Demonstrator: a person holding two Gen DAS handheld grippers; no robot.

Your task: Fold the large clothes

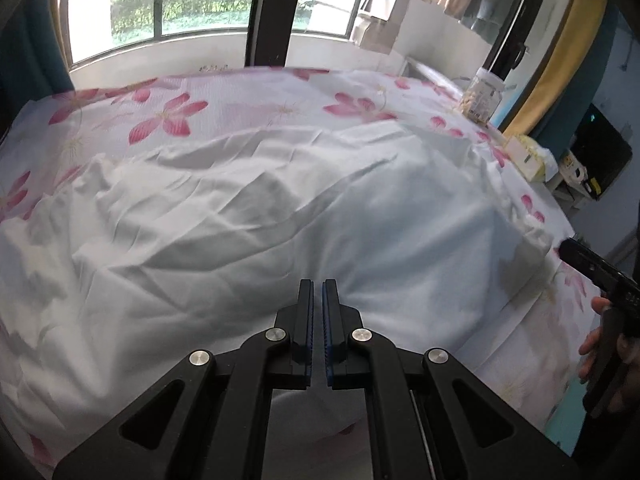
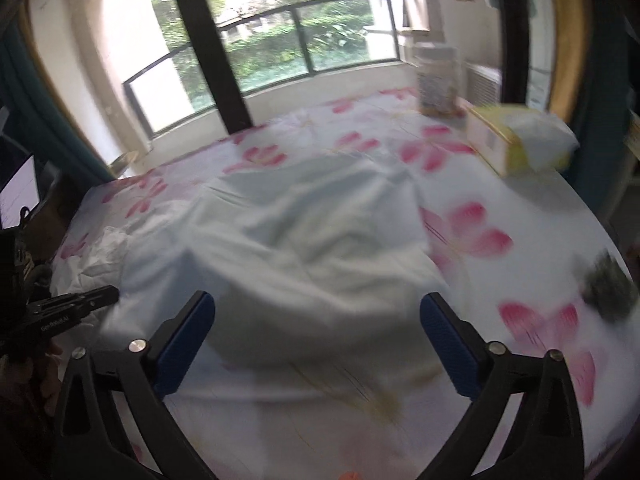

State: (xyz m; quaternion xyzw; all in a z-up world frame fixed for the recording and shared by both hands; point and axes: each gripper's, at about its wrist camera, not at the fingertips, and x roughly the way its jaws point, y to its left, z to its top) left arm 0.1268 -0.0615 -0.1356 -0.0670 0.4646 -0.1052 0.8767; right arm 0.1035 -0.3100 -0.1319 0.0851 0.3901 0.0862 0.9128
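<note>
A large pale white garment (image 1: 280, 208) lies rumpled across a table covered in a white cloth with pink flowers (image 1: 168, 120). My left gripper (image 1: 318, 286) is shut and empty, held over the garment's near part. My right gripper (image 2: 316, 312) is wide open, its blue pads (image 2: 188, 340) standing on either side of the garment's near edge (image 2: 304, 240), above it. The right gripper also shows at the right edge of the left wrist view (image 1: 588, 260), and the left gripper shows at the left edge of the right wrist view (image 2: 76, 304).
A clear jar (image 1: 482, 96) and a yellow tissue box (image 2: 508, 140) stand at the table's far right. A dark small object (image 2: 608, 284) lies near the right edge. A window with a dark frame (image 1: 272, 8) is behind. A screen (image 2: 20, 188) sits to the left.
</note>
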